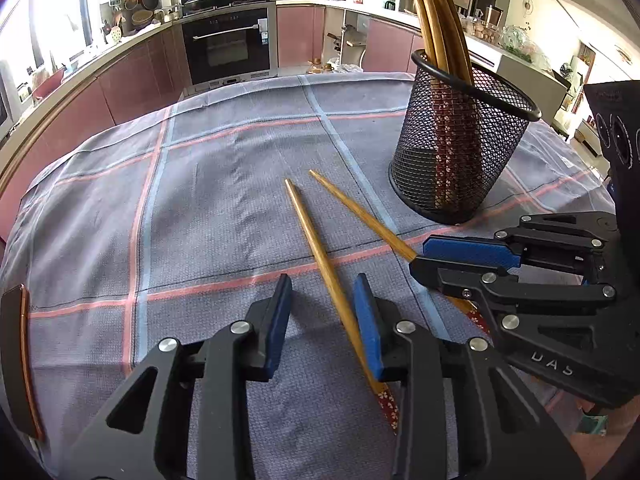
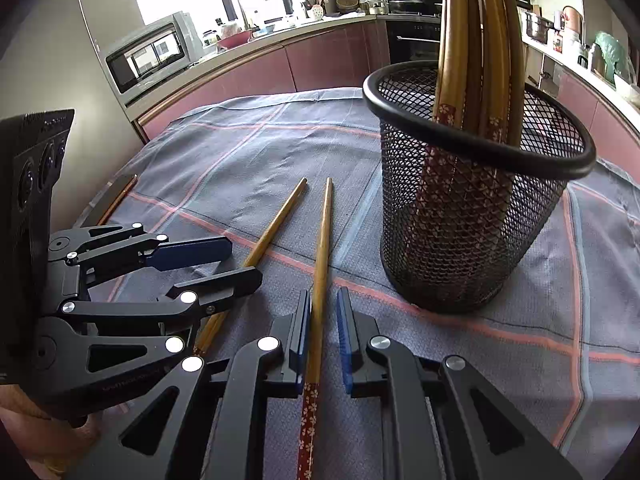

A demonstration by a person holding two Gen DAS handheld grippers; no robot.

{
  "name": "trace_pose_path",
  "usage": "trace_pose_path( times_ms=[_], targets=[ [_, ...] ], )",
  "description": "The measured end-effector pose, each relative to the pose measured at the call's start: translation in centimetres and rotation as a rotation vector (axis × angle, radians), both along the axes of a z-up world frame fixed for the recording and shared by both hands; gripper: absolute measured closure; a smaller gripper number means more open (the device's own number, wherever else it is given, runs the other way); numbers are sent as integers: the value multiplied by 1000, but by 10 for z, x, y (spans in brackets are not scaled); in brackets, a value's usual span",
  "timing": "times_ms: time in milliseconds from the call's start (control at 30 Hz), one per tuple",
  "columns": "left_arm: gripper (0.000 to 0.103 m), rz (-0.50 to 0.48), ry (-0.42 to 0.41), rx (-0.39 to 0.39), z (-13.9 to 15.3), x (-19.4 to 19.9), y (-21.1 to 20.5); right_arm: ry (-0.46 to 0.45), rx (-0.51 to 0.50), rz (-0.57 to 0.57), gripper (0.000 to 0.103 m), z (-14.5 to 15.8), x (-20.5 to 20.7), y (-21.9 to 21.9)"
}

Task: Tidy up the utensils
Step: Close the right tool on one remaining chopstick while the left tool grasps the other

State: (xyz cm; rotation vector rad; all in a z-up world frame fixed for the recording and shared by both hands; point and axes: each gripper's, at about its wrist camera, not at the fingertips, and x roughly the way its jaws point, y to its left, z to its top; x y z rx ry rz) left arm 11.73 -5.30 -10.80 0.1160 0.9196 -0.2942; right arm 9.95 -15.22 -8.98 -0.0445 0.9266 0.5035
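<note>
While both chopsticks lie flat on the checked tablecloth (image 1: 224, 216), your left gripper (image 1: 322, 322) straddles the left chopstick (image 1: 316, 248) at lower centre with its jaws narrow, one pad touching the stick and the other clear of it. Your right gripper (image 2: 324, 336) sits nearly closed around the right chopstick (image 2: 322, 248), a thin gap showing beside one pad. Upper right stands the mesh cup (image 2: 460, 232), holding more chopsticks (image 2: 476, 40) upright.
</note>
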Motion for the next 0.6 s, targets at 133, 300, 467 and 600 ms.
trace_pose_path(
  times_ms=[133, 300, 467, 600],
  targets=[
    [77, -2, -4, 5, 0, 1, -3, -11, -14, 5, 91, 1, 3, 3],
    [82, 2, -10, 6, -1, 3, -5, -15, -15, 4, 92, 1, 3, 2],
    [90, 10, -9, -5, -1, 2, -6, -8, 1, -5, 96, 1, 3, 0],
    [91, 17, -11, -9, -2, 2, -5, 5, 28, -15, 98, 1, 3, -5]
  ],
)
